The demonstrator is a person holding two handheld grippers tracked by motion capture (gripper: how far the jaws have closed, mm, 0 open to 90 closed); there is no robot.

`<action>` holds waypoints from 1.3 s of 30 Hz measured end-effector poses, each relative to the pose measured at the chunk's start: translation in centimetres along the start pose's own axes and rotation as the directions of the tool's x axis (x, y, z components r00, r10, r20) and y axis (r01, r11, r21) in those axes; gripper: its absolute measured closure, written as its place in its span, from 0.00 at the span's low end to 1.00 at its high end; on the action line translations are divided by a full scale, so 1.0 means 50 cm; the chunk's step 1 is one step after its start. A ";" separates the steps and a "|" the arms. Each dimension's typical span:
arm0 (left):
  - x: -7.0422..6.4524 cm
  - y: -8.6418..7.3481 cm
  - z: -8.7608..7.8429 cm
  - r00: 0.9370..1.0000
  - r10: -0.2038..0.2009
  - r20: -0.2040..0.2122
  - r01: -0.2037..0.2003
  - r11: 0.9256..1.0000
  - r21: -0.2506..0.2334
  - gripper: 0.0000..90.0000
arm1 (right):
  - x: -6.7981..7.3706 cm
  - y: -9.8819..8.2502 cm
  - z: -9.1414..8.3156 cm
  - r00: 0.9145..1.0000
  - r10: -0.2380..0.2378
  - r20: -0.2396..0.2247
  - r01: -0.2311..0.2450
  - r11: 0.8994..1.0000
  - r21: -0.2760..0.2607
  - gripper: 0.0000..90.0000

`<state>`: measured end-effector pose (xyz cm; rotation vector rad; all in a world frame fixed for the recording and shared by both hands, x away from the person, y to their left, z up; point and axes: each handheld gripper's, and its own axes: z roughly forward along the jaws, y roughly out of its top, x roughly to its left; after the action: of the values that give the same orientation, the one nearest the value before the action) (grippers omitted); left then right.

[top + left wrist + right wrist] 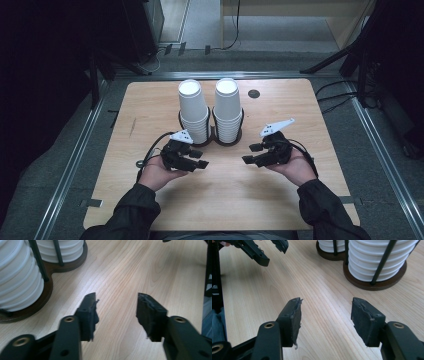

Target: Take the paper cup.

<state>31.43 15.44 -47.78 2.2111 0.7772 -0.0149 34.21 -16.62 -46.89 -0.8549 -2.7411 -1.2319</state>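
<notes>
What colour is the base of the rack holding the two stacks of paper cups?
Dark brown; the round wooden base under the white paper cup stacks shows best in the right gripper view.

Pale wood-grain table (150,110) with smooth satin top, white matt paper cups (192,107) in ribbed stacks, dark brown wooden holder base (374,285) with thin black metal rods, matt black gripper pads (91,315), frayed and rough

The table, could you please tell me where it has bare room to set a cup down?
Free: the table left of the cup stacks, right of them, and the near edge. Crowded: the middle, between the left claw and right claw.
</notes>
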 end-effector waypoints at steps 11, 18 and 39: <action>-0.005 0.017 0.012 0.997 -0.048 0.052 0.049 0.999 -0.020 0.90 | -0.007 0.018 -0.028 0.999 -0.037 0.035 0.037 0.999 0.002 0.40; -0.002 0.025 0.024 0.997 -0.067 0.045 0.068 0.997 -0.031 0.93 | -0.017 0.022 -0.037 0.999 -0.026 0.031 0.026 1.000 -0.015 0.39; 0.000 0.109 0.023 0.992 -0.122 0.025 0.124 0.988 -0.087 1.00 | -0.037 0.141 -0.100 0.994 -0.094 0.059 0.095 0.995 -0.008 0.36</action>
<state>34.58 11.88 -44.92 2.0738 0.8856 -0.0618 38.19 -17.17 -39.02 -0.7831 -2.8553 -1.2570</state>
